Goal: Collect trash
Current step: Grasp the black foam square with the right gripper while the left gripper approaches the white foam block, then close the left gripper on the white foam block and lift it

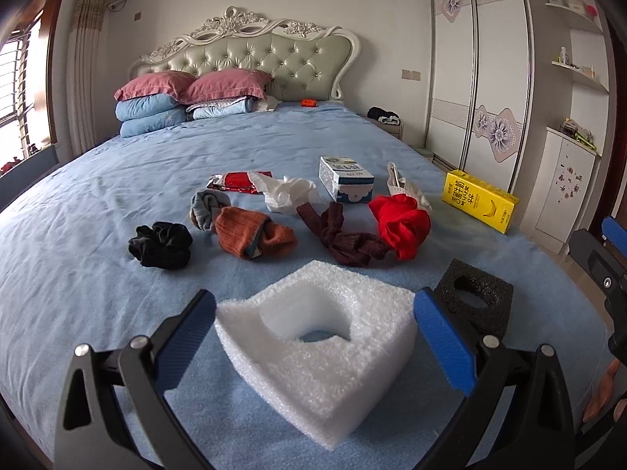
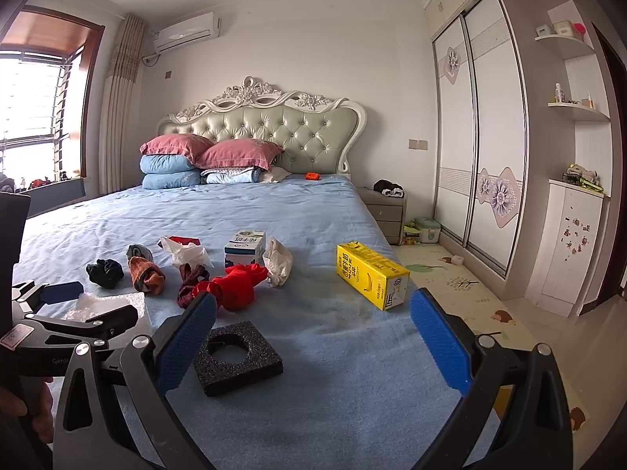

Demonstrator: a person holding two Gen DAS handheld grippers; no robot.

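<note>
A white foam block (image 1: 325, 344) with a round hole lies on the blue bed, between the open fingers of my left gripper (image 1: 313, 313), which do not press it. It also shows in the right wrist view (image 2: 109, 303). A black foam square (image 1: 476, 297) (image 2: 237, 354) lies just right of it. My right gripper (image 2: 313, 317) is open and empty above the bed, the black foam by its left finger. Further up lie a yellow carton (image 1: 480, 199) (image 2: 372, 274), a white-blue carton (image 1: 345, 178) (image 2: 245, 248), a red wrapper (image 1: 235, 182) and crumpled white paper (image 1: 288, 192) (image 2: 188, 252).
Several balled socks and cloths lie among the trash: black (image 1: 160, 244), orange (image 1: 254, 235), dark red (image 1: 345, 241), red (image 1: 401, 223). Pillows and folded quilts (image 1: 188, 102) sit at the headboard. A nightstand (image 2: 384, 207), wardrobe (image 2: 478, 180) and floor mat (image 2: 462, 290) are at the right.
</note>
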